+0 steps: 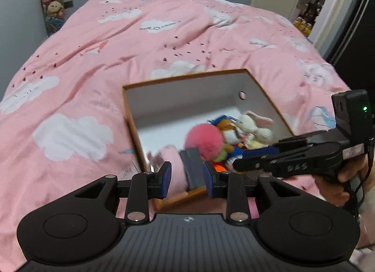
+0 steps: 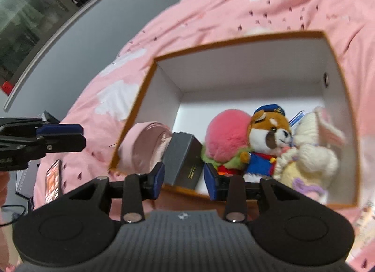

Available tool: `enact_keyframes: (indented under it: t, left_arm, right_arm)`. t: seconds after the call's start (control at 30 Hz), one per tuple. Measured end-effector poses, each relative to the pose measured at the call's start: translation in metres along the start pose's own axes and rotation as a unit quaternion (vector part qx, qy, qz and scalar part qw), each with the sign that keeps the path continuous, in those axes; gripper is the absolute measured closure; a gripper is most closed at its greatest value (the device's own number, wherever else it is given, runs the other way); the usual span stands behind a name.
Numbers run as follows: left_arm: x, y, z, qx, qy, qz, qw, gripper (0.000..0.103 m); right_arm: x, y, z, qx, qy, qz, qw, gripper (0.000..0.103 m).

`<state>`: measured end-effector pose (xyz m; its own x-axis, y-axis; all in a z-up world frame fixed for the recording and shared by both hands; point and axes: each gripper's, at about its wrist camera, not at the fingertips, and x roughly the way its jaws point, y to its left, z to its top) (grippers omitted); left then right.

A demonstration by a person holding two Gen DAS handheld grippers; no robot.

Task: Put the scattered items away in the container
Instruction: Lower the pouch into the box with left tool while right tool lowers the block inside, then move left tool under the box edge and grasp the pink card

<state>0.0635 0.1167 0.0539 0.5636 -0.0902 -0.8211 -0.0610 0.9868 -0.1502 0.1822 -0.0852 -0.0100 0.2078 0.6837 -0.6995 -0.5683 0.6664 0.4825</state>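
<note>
Left gripper (image 1: pixel 187 176) hangs empty, jaws parted, above the box (image 2: pixel 257 37) on the pink bed, where pink roll (image 2: pixel 143 145), grey case (image 2: pixel 182 162), pink pompom (image 2: pixel 229 131), fox plush (image 2: pixel 267 140) and cream bunny (image 2: pixel 311 154) sit, right gripper (image 2: pixel 184 178) likewise spread, gripping nothing.

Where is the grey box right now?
The grey box is inside the cardboard box on the bed, near its front wall in the right wrist view, leaning between the rolled pink cloth and the pink fluffy plush.
</note>
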Motion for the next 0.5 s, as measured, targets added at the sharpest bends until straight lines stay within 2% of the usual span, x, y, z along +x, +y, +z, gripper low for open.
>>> enact_keyframes:
  t: [0.13, 0.2, 0.3, 0.5]
  left_arm:
    - [0.005, -0.003, -0.020, -0.017, 0.021, -0.013, 0.9995, 0.063]
    - [0.012, -0.002, -0.030, -0.030, 0.033, -0.017, 0.9988, 0.058]
    - [0.025, 0.000, -0.043, -0.044, 0.051, -0.031, 0.9972, 0.056]
    - [0.054, -0.028, -0.050, 0.005, 0.065, -0.068, 0.9956, 0.056]
  right_arm:
    - [-0.030, 0.000, -0.019, 0.003, -0.007, -0.012, 1.000, 0.062]
    - [-0.039, -0.005, -0.029, 0.009, -0.003, -0.030, 0.999, 0.062]
    - [-0.045, -0.016, -0.045, 0.021, 0.017, -0.063, 0.998, 0.062]
    - [-0.047, -0.043, -0.072, 0.053, 0.056, -0.113, 0.991, 0.058]
